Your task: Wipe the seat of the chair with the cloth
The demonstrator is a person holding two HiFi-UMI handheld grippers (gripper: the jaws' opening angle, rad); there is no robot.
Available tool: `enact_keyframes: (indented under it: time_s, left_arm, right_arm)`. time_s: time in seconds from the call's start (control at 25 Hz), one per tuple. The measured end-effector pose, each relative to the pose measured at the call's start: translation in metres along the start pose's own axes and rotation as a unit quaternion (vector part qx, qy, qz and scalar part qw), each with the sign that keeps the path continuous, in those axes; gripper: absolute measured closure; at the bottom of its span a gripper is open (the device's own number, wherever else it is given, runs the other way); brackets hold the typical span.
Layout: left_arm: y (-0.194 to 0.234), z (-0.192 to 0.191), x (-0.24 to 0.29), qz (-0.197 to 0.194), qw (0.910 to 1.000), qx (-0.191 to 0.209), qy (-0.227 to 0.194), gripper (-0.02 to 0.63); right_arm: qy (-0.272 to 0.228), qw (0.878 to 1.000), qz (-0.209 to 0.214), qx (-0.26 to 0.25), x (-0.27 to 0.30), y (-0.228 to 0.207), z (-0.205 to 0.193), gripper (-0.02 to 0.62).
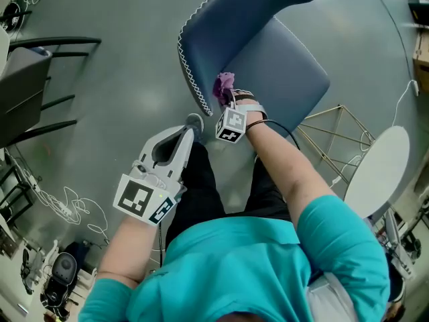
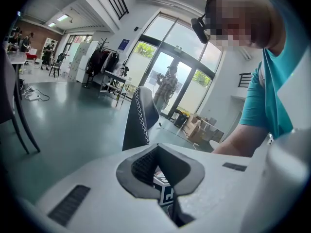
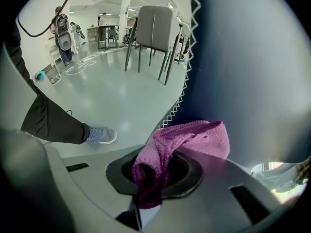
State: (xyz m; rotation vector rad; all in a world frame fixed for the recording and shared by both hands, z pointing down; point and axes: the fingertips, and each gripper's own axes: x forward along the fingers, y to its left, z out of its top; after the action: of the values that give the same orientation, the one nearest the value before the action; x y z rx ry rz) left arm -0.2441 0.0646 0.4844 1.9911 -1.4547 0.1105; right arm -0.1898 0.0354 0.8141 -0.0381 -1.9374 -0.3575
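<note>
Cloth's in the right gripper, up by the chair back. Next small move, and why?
Probably press the cloth down onto the seat and draw the right gripper toward the front edge. Its jaws clamp the cloth at the seat's rear, beside the backrest; firm contact isn't evident.

The floor was smooth, grey and glossy, with white cables trailing across it. Daylight came through tall glass doors. A grey chair stood farther off, and cardboard boxes sat near the doors.

Purple cloth; blue chair w/ white zigzag stitch
</note>
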Motion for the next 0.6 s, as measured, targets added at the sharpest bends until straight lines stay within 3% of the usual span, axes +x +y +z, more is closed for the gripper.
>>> enact_keyframes:
  time_s: [0.6]
  left_arm:
    - [-0.018,-0.002,0.026,-0.004,0.9997,0.02,0.017,0.603]
  right_arm:
    - [-0.004,1.0,0.015,-0.009,-0.014,0.017,-0.03,0.543]
